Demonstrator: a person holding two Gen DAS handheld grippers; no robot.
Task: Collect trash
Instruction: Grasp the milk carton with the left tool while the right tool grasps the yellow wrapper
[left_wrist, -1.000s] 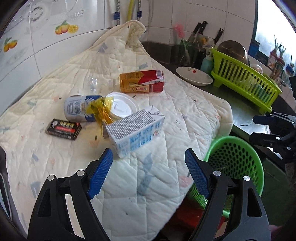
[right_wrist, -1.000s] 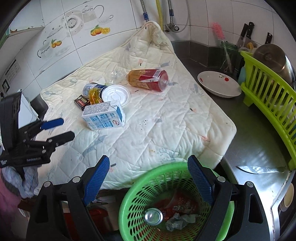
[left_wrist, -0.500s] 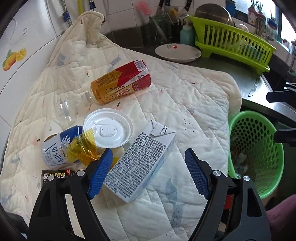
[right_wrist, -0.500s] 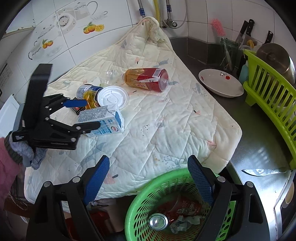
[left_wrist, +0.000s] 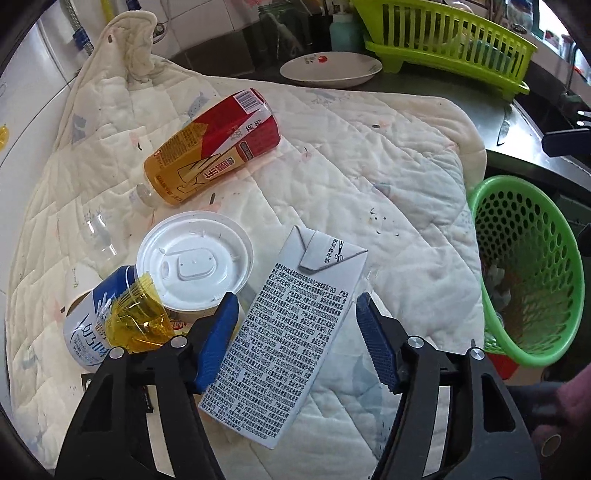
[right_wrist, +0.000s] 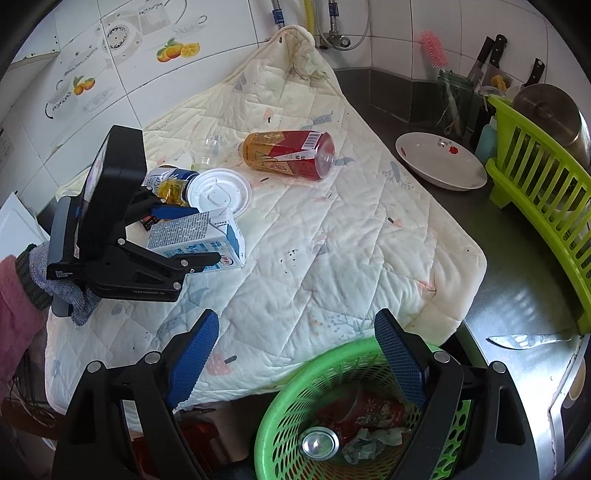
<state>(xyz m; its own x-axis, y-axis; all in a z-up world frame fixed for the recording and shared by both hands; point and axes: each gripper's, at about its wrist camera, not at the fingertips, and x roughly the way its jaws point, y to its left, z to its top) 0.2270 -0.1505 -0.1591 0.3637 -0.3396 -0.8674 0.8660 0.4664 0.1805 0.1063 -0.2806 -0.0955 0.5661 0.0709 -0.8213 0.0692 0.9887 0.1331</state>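
Observation:
A white milk carton (left_wrist: 295, 332) (right_wrist: 199, 236) with black print lies on the quilted cloth (left_wrist: 369, 166). My left gripper (left_wrist: 295, 301) (right_wrist: 207, 234) straddles it and its jaws are closing; the left pad (left_wrist: 218, 339) meets the carton's edge, while the right pad (left_wrist: 373, 339) stands a little off it. Beside the carton lie a white lid (left_wrist: 195, 258), a blue-white can (left_wrist: 88, 332) with a yellow wrapper (left_wrist: 136, 317), and a red-yellow bottle (left_wrist: 210, 147) (right_wrist: 291, 153). My right gripper (right_wrist: 297, 317) hangs open, holding nothing, above the green basket (right_wrist: 280, 406) (left_wrist: 554, 258).
The basket holds a can and crumpled wrappers. A white plate (right_wrist: 439, 162) and a lime dish rack (right_wrist: 535, 177) stand on the steel counter at the right. A knife (right_wrist: 524, 339) lies near the counter's edge. A sleeved, gloved hand (right_wrist: 22, 291) holds the left gripper.
My left gripper has come down and forward over the milk carton, rolling as it went, and its jaws have narrowed around the carton. The right gripper has shifted only slightly over the basket.

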